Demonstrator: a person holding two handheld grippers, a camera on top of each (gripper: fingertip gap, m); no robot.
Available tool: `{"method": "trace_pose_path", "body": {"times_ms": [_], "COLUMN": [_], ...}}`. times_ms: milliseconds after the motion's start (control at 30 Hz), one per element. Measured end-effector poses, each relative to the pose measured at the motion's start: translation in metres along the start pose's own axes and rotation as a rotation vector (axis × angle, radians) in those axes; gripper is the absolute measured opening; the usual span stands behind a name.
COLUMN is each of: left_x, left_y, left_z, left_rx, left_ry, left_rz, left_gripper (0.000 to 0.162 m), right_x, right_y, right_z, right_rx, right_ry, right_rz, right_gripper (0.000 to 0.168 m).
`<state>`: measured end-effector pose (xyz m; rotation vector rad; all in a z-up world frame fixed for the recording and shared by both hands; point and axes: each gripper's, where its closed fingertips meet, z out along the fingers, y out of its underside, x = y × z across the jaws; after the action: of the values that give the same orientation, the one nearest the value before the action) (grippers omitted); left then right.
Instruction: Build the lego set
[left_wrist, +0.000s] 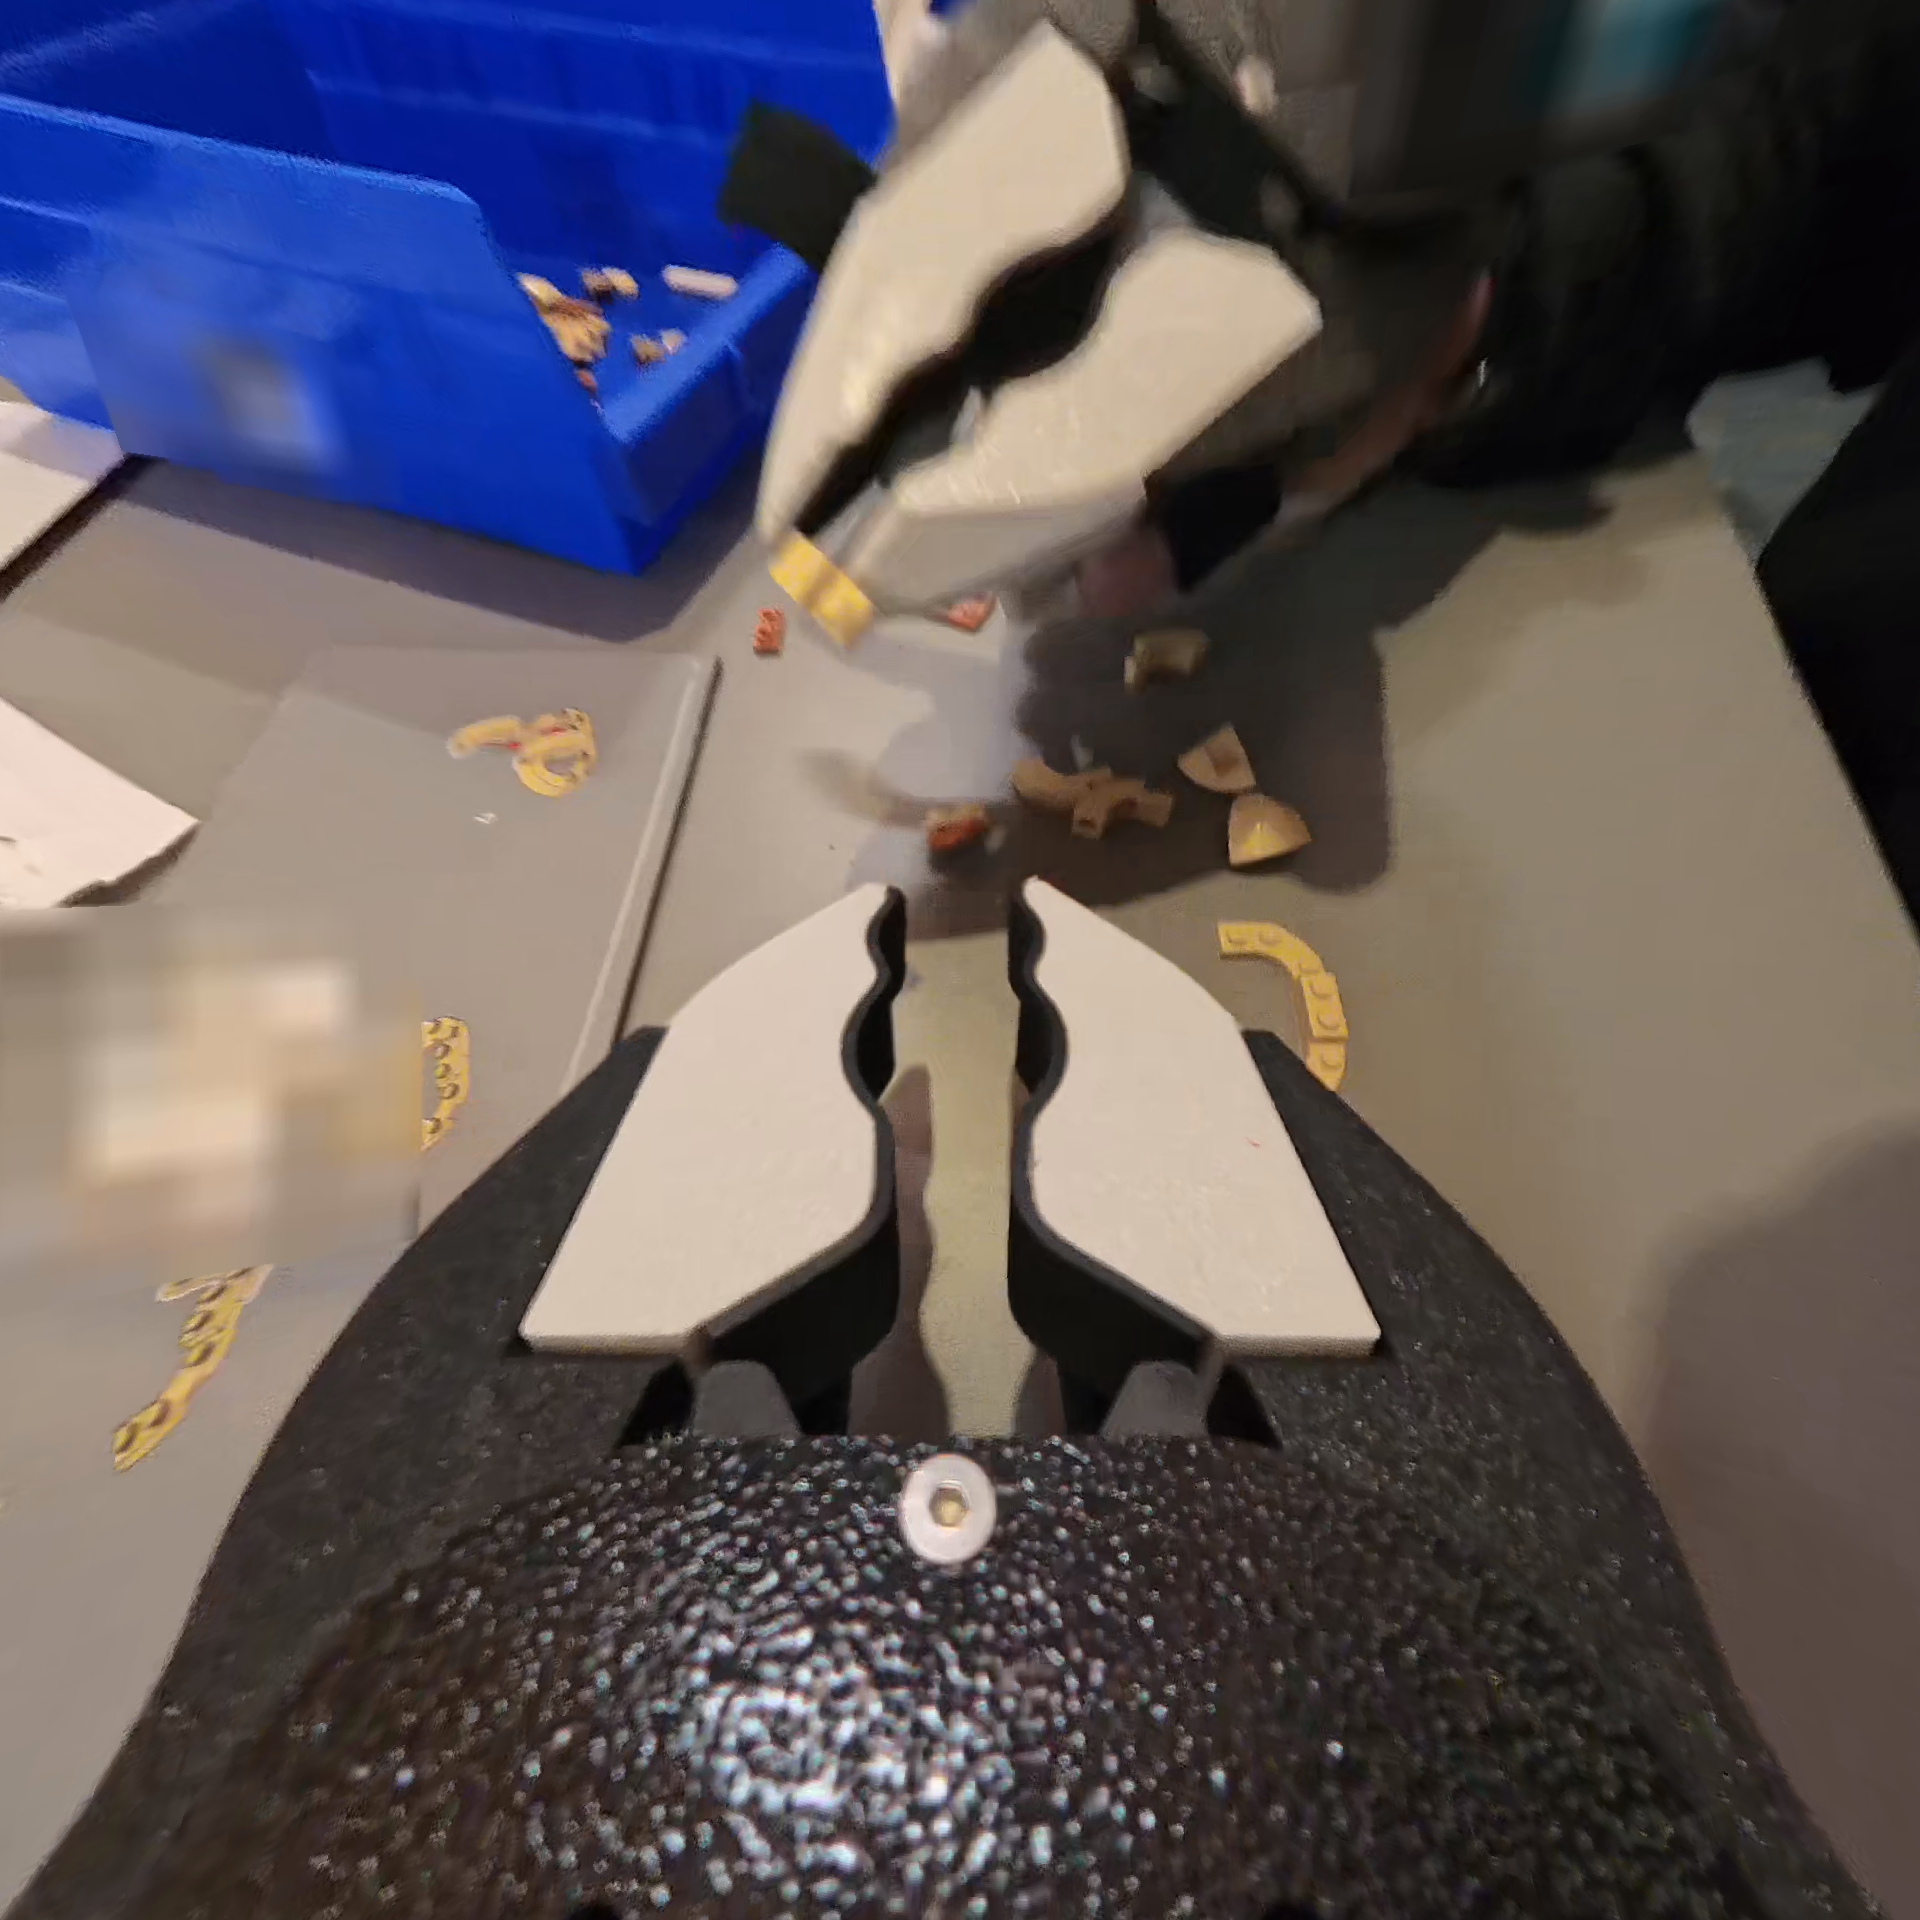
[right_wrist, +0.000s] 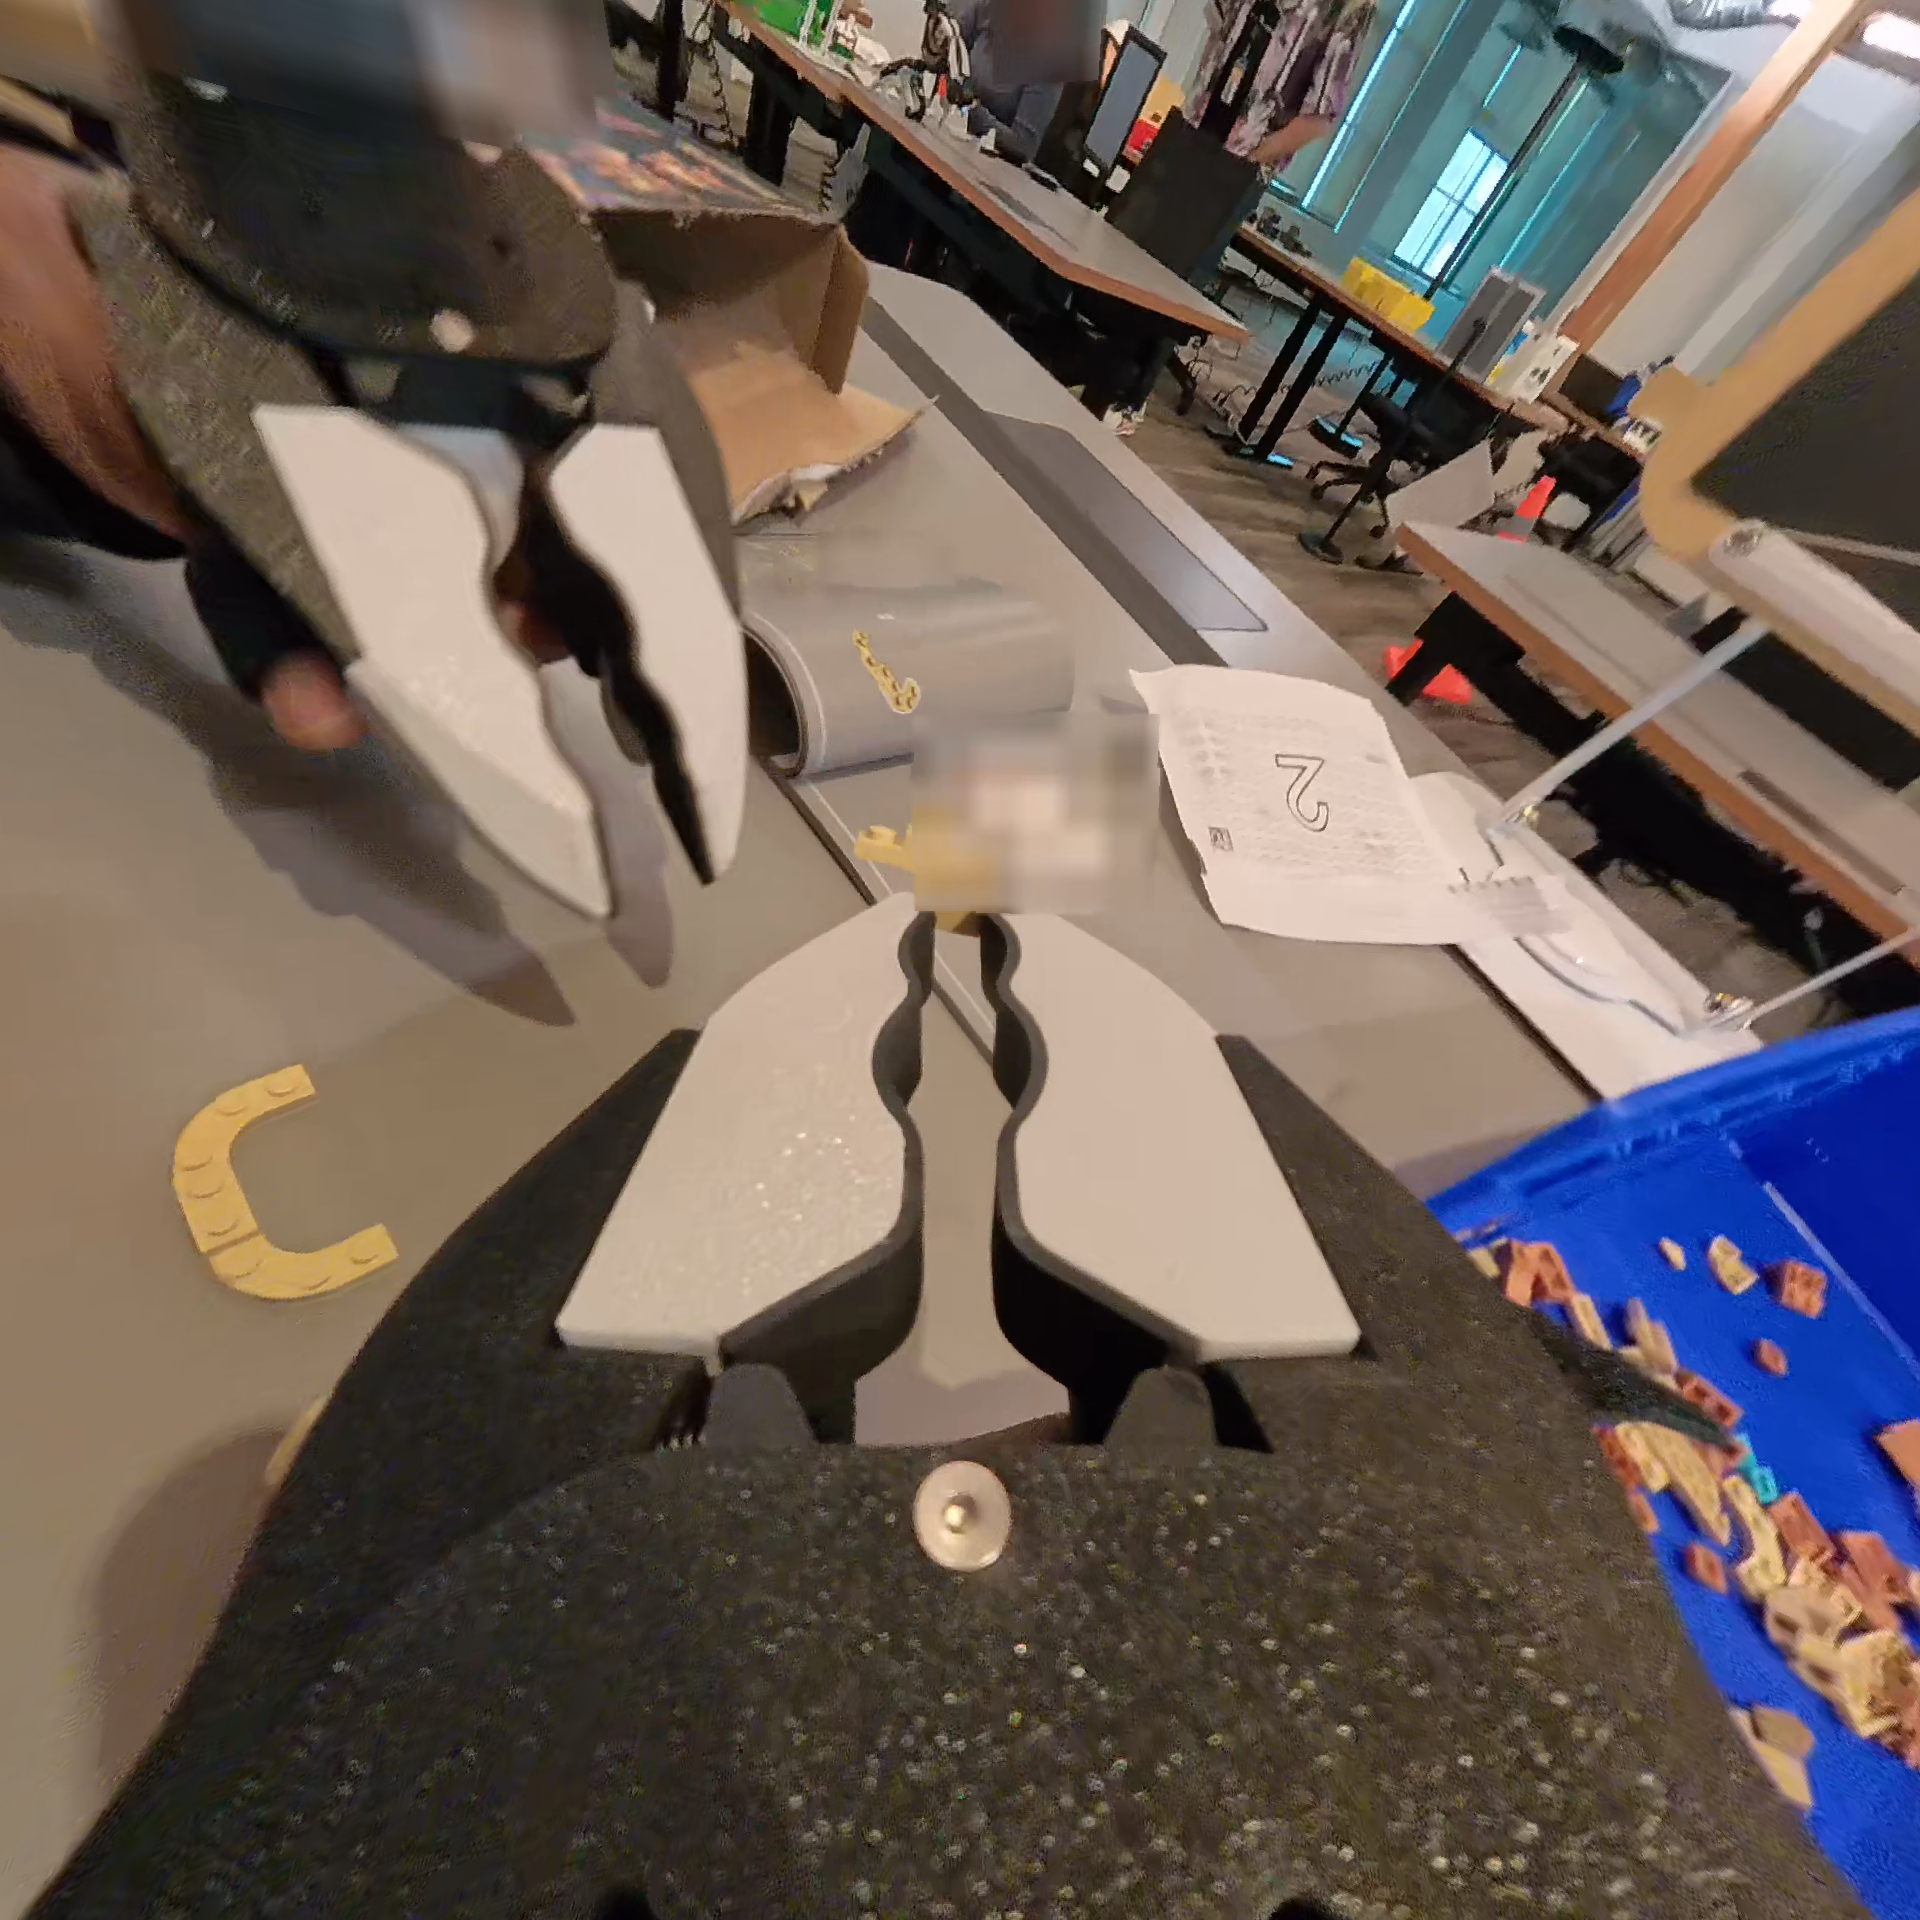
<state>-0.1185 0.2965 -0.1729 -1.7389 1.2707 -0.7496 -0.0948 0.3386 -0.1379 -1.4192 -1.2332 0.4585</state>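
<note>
Flat yellow studded piece (left_wrist: 821, 587), jaw-pinched.

Your left wrist view is evenly lit from overhead, moderately bright. The right gripper (left_wrist: 831, 582) is motion-blurred, and so are the loose tan pieces (left_wrist: 1101, 800) in the dark shadow beneath it. The blue bin (left_wrist: 416, 343) sits out of focus. Specular glints speckle your left gripper (left_wrist: 956, 914) housing near the bottom edge.

Your right wrist view is brighter: daylight enters through far windows (right_wrist: 1455, 197). Strong wide-angle bending curves the table (right_wrist: 104, 935) and desks toward the edges. The left gripper (right_wrist: 655, 883) smears slightly and throws a soft shadow.
</note>
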Motion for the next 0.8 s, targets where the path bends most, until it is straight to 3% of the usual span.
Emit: {"method": "trace_pose_path", "body": {"times_ms": [167,300,600,800], "left_x": [0.010,-0.004,-0.019,-0.013], "left_y": [0.018,0.021,0.013,0.026], "left_z": [0.020,0.035,0.059,0.060], "left_rx": [-0.161,-0.234,-0.319,-0.399], "left_ry": [-0.013,-0.059,0.109,0.126], "left_rz": [0.116,0.079,0.124,0.123], "left_gripper": [0.024,0.025,0.026,0.022], "right_x": [0.016,0.020,0.011,0.013], "right_y": [0.014,0.019,0.026,0.029], "right_z": [-0.017,-0.022,-0.024,-0.031], "right_rx": [-0.027,-0.068,-0.093,-0.090], "right_ry": [0.008,0.009,-0.060,-0.059], "right_rz": [0.069,0.073,0.097,0.096], "right_gripper": [0.008,0.008,0.008,0.008]}}
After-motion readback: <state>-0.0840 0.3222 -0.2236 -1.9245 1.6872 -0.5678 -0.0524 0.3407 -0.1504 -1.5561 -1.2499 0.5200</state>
